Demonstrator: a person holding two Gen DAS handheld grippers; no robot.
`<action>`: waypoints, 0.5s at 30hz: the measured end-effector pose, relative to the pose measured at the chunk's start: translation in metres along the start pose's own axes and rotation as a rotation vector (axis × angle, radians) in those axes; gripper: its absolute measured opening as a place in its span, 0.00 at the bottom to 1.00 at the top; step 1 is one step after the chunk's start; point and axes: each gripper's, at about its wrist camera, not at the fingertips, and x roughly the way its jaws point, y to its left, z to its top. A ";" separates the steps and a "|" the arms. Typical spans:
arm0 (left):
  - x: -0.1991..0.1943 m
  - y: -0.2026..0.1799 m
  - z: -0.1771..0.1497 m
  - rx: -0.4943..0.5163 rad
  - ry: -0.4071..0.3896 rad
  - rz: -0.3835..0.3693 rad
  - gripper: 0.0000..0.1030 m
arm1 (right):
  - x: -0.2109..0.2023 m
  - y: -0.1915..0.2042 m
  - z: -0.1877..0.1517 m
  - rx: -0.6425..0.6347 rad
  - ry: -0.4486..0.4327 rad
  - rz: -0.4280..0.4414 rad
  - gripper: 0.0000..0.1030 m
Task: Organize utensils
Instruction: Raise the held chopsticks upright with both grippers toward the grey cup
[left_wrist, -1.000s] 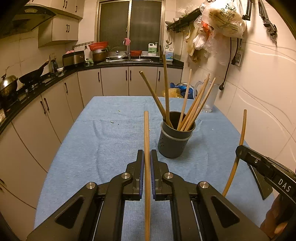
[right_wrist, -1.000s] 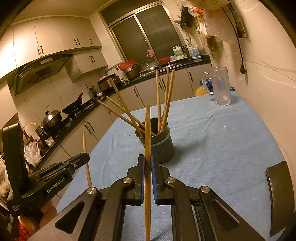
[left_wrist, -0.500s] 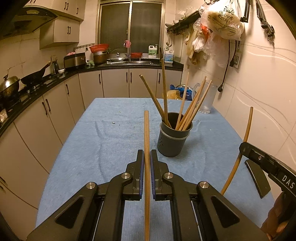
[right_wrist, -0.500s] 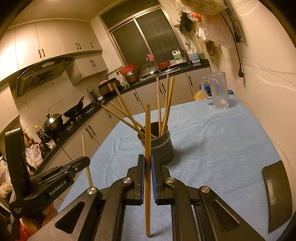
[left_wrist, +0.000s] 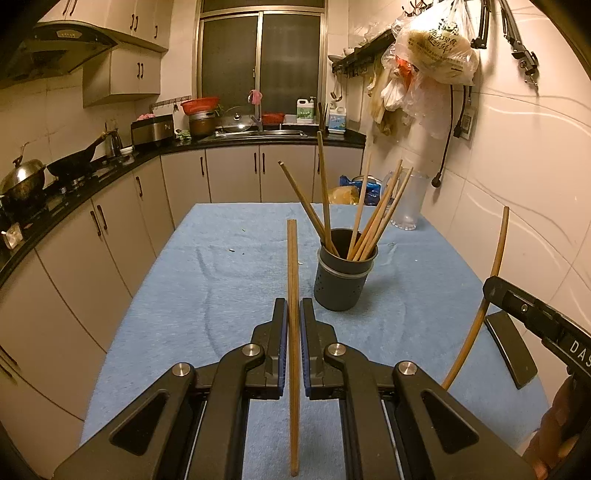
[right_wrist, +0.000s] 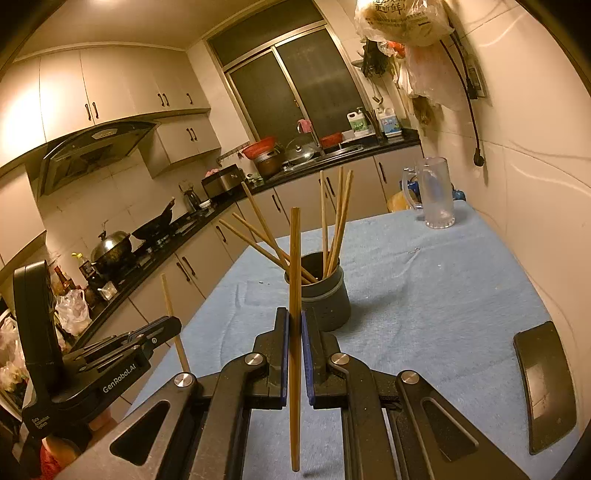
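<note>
A dark grey holder (left_wrist: 345, 278) stands on the blue table cloth (left_wrist: 229, 288) with several wooden chopsticks (left_wrist: 325, 199) leaning in it; it also shows in the right wrist view (right_wrist: 325, 299). My left gripper (left_wrist: 292, 314) is shut on one upright chopstick (left_wrist: 293, 280), short of the holder and left of it. My right gripper (right_wrist: 293, 325) is shut on another upright chopstick (right_wrist: 294, 280), just in front of the holder. Each gripper shows in the other's view, the right (left_wrist: 495, 291) and the left (right_wrist: 173, 325).
A clear glass mug (right_wrist: 436, 195) stands at the table's far right by the wall. A black flat object (right_wrist: 546, 384) lies at the near right on the cloth. Kitchen counter and cabinets (left_wrist: 92, 236) run along the left side. Bags hang on the right wall.
Both grippers have pulled back and risen a little from the holder, each keeping its chopstick. The holder looks smaller and farther in both views.
</note>
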 end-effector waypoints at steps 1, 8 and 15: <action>-0.001 0.000 0.000 0.000 0.000 0.000 0.06 | -0.001 0.000 0.000 0.002 -0.001 0.001 0.07; 0.000 0.000 -0.001 -0.001 0.000 -0.001 0.06 | -0.003 0.000 0.000 0.002 -0.003 0.001 0.07; -0.001 0.000 -0.001 -0.003 0.000 0.001 0.06 | -0.007 0.003 0.001 0.001 -0.007 -0.001 0.07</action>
